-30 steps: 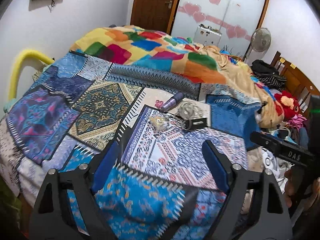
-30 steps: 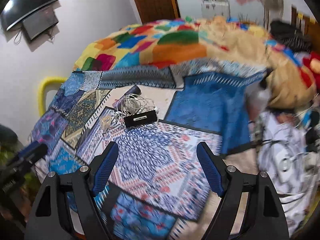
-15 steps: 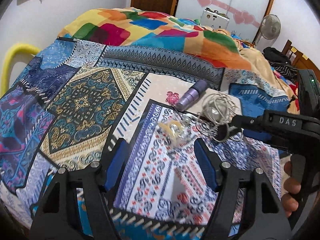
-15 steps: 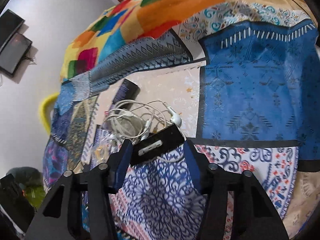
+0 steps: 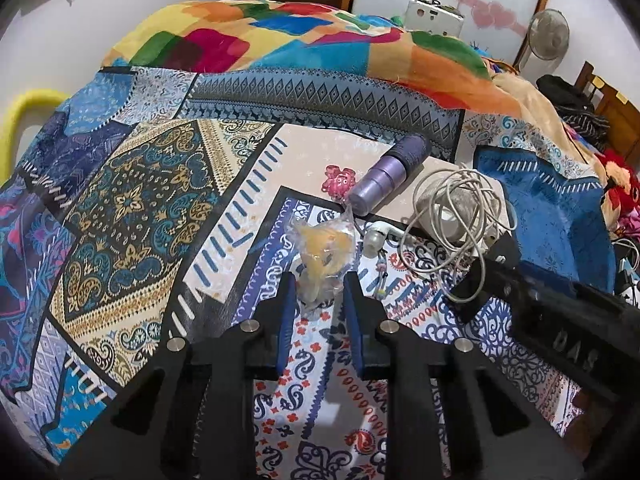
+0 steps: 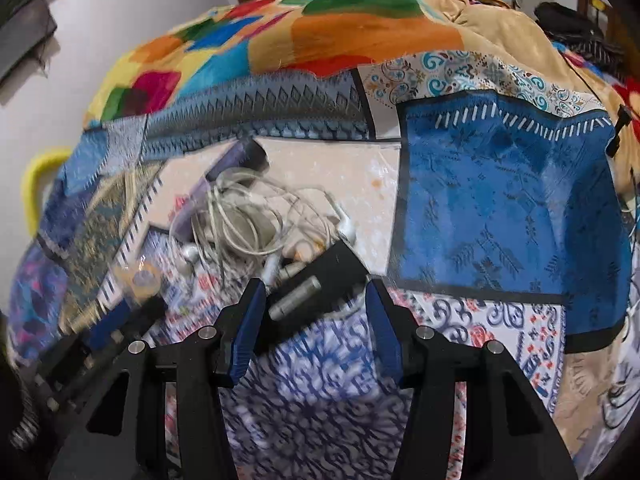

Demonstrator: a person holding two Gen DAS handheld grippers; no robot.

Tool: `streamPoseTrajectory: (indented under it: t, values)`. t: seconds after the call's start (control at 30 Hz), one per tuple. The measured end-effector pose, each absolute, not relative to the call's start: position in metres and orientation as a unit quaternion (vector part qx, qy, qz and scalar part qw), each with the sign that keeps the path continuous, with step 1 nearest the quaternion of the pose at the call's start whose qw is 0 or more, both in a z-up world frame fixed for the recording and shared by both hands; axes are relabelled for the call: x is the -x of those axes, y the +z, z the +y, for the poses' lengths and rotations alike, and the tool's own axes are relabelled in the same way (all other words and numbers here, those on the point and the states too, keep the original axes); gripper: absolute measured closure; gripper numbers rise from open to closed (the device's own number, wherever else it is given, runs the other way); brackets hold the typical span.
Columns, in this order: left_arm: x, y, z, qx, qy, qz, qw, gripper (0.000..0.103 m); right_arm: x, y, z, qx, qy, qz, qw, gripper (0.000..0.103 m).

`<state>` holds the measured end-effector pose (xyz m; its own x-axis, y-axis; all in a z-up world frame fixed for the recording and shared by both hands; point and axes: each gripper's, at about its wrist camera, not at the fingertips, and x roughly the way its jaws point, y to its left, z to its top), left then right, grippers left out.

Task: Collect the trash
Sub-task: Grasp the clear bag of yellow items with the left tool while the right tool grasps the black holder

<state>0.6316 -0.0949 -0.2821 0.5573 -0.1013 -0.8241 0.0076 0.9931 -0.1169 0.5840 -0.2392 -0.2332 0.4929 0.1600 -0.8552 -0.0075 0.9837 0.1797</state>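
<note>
A crumpled clear plastic wrapper with yellow bits [image 5: 322, 256] lies on the patterned bedspread. My left gripper [image 5: 319, 286] has narrowed its jaws around the wrapper's near end; its pads look to touch it. A black flat box with a silver strip [image 6: 316, 282] lies by a tangle of white earphone cable [image 6: 256, 220]. My right gripper [image 6: 314, 290] is open, its fingers either side of the black box. The wrapper also shows blurred in the right wrist view [image 6: 140, 278].
A purple bottle [image 5: 386, 176] lies behind the wrapper next to a pink sticker [image 5: 339, 178]. A colourful blanket [image 5: 280, 40] is heaped at the back. The white cable tangle [image 5: 456, 216] and right gripper body [image 5: 560, 320] sit to the right.
Both grippers have moved forward and down to the bed. The left jaws have narrowed around the wrapper. The right fingers now straddle the black box.
</note>
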Motion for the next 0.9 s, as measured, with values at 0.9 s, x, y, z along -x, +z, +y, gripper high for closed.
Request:
streamPoseTrajectory:
  t: [0.9]
  values:
    - [-0.552, -0.282, -0.100, 0.050, -0.074, 0.484, 0.870, 0.089, -0.547, -0.232, -0.261, 0.025, 0.110, 0.487, 0.866, 0.055]
